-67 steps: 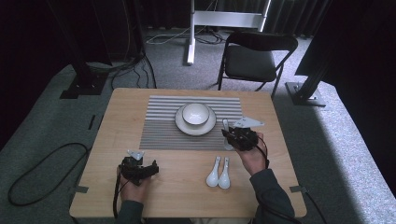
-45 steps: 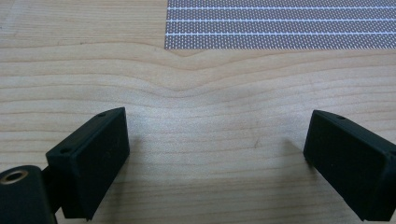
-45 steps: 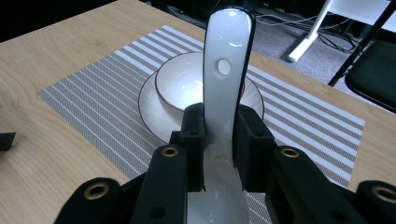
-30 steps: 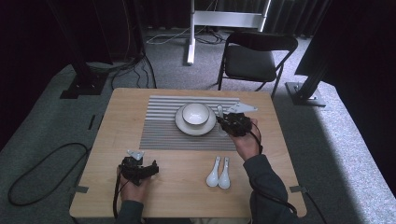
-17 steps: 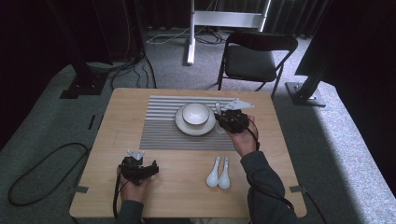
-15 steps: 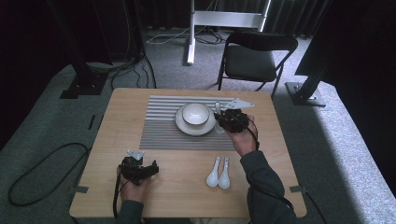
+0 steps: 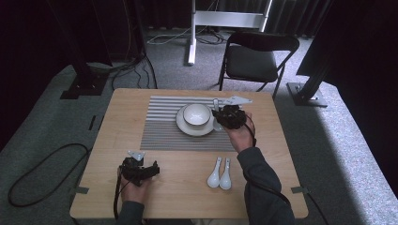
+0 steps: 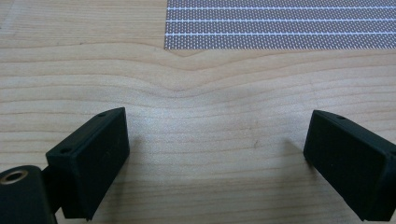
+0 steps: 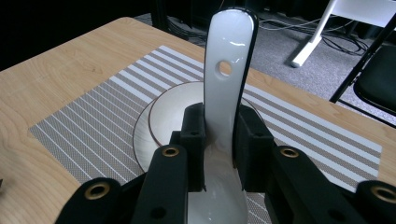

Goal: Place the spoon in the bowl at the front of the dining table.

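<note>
In the high view, no brand, label or readable writing shows on anything. A pale wooden table [image 7: 187, 197] stands on grey carpet, with a dark folding chair [image 7: 256, 58] beyond its far right corner, a white stand [image 7: 220, 21] farther back, black cables trailing across the floor to the left, and dark curtains closing the room. A grey striped placemat [image 7: 162, 126] lies across the far middle of the table; on it sits a white plate [image 7: 187, 130] carrying a white bowl [image 7: 196, 114]. The right gripper [image 7: 224, 117] hovers just right of the bowl at the plate's right rim, holding a white spoon [image 7: 216, 105] with its handle pointing far. Two more white spoons [image 7: 219, 173] lie side by side on the bare wood near the front, right of centre. The left gripper [image 7: 141, 169] rests at the near left of the table. In the left gripper view, the left gripper [image 8: 217, 154] has its jaws spread wide apart over bare wood grain, nothing between them, and the placemat [image 8: 280, 23] edge lies beyond. In the right gripper view, the right gripper [image 9: 222, 144] is clamped on the spoon [image 9: 229, 70], which stands up between the jaws, a small hole through its handle; the plate [image 9: 142, 140] and bowl [image 9: 168, 112] sit just behind on the placemat [image 9: 93, 121], and the carpet and chair lie past the table's far edge.
</note>
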A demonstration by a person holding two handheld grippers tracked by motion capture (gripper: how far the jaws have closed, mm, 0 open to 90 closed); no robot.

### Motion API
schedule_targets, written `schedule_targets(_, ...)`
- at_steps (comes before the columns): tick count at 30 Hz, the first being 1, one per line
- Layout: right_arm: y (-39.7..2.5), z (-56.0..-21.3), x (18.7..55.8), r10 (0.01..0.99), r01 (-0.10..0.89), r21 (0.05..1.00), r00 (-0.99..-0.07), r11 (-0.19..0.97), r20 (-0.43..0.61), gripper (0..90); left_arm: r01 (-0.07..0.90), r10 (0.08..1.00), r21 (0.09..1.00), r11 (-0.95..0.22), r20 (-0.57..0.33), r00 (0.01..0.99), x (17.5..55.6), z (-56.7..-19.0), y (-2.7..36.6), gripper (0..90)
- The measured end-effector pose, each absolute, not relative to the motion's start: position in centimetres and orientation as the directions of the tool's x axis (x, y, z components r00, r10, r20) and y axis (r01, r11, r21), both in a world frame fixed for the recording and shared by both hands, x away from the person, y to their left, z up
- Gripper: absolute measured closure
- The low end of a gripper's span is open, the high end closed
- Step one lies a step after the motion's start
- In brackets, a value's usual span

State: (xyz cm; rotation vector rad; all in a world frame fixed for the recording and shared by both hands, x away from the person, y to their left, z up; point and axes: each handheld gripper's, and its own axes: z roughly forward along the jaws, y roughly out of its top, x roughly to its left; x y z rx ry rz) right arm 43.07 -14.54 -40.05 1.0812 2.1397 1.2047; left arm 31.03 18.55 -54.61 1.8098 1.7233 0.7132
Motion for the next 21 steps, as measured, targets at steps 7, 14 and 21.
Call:
schedule_targets(7, -14.0, -40.0, 43.9, 0.811, 0.413, 0.859, -0.585, 0.302, -0.004, 75.4, 0.715, 0.999, 0.698, -0.04, 0.012, 0.044, 31.0, -54.6, 18.5, 7.2)
schedule_targets(14, -13.8, -40.0, 44.7, 0.82, 0.425, 0.858, -0.572, 0.288, 0.008, 75.5, 0.715, 0.999, 0.698, -0.041, 0.013, 0.045, 31.0, -54.6, 18.5, 7.2)
schedule_targets(21, -13.7, -39.9, 45.4, 0.822, 0.43, 0.858, -0.57, 0.281, 0.017, 75.6, 0.715, 0.999, 0.698, -0.04, 0.013, 0.043, 31.0, -54.6, 18.5, 7.2)
